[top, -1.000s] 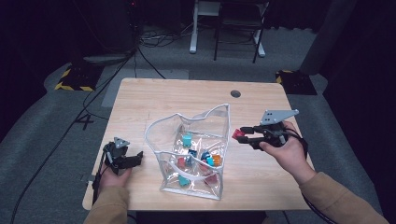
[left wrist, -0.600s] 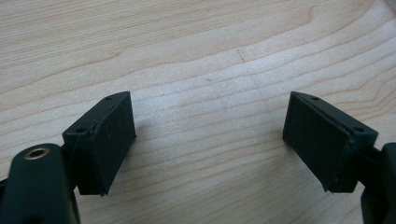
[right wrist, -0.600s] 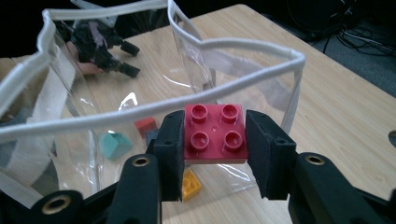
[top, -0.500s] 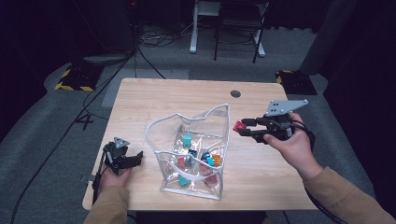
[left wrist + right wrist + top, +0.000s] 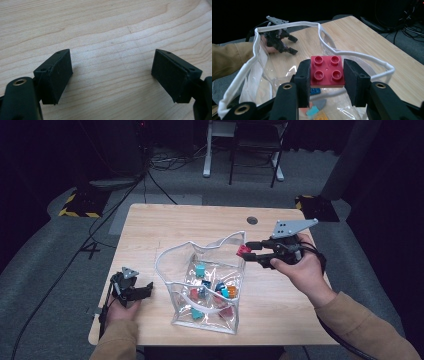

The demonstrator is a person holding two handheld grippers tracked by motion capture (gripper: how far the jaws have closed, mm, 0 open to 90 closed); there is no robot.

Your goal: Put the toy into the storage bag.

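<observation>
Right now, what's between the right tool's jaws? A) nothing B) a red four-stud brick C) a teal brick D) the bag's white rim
B: in the right gripper view the right tool has its pads pressed on both sides of a red four-stud brick, held above the open clear bag.

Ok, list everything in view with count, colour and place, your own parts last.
table: one, light wood, under everything.
bag: one, clear with white rim, open at table centre.
loose bricks: several, teal, red, orange, blue, inside the bag; exact count unclear.
red brick: one, four studs, clamped between the right jaws above the bag's rim.
desk legs: white, on the floor beyond the table.
cables: several, black, on the far floor.
left gripper: one, black, open, low over bare wood at the near left.
right gripper: one, black, shut on the red brick.
</observation>
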